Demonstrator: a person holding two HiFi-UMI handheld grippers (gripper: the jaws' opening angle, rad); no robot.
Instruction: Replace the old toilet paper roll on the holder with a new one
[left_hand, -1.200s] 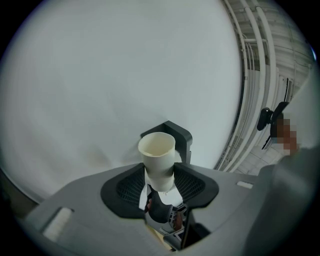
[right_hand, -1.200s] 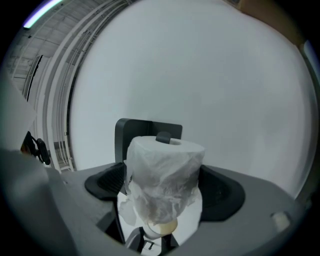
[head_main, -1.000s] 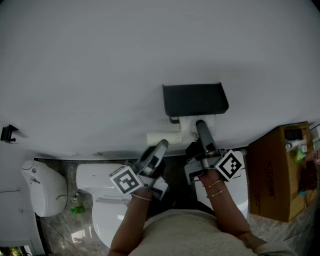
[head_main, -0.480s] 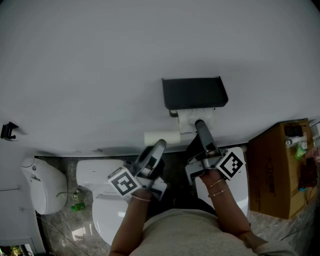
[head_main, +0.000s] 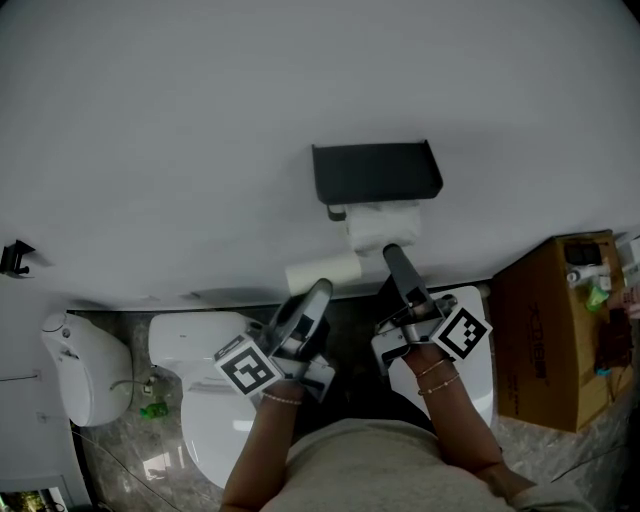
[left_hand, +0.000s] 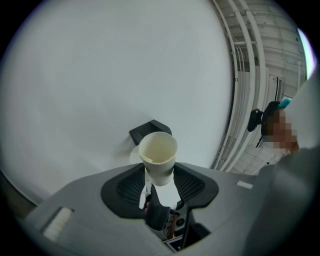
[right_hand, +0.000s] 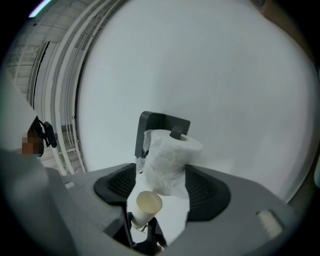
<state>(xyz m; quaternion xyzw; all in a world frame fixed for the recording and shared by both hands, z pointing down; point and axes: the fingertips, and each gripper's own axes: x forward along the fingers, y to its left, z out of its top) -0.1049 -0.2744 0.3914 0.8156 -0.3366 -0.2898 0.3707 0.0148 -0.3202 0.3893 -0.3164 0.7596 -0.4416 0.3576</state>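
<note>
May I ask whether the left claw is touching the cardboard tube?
Touching. The left gripper view shows the left claw pinching the tube at its lower end.

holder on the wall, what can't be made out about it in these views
- Head view: the bar of the holder is hidden under its own top and the roll.
- Left gripper view: mostly behind the cardboard tube in the left tongs.
- Right gripper view: the roll covers most of its bar.

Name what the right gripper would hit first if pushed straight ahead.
The white toilet paper roll on the black wall holder, probably. The jaws of the right gripper have just been closing on nothing; the roll looks just beyond them.
</note>
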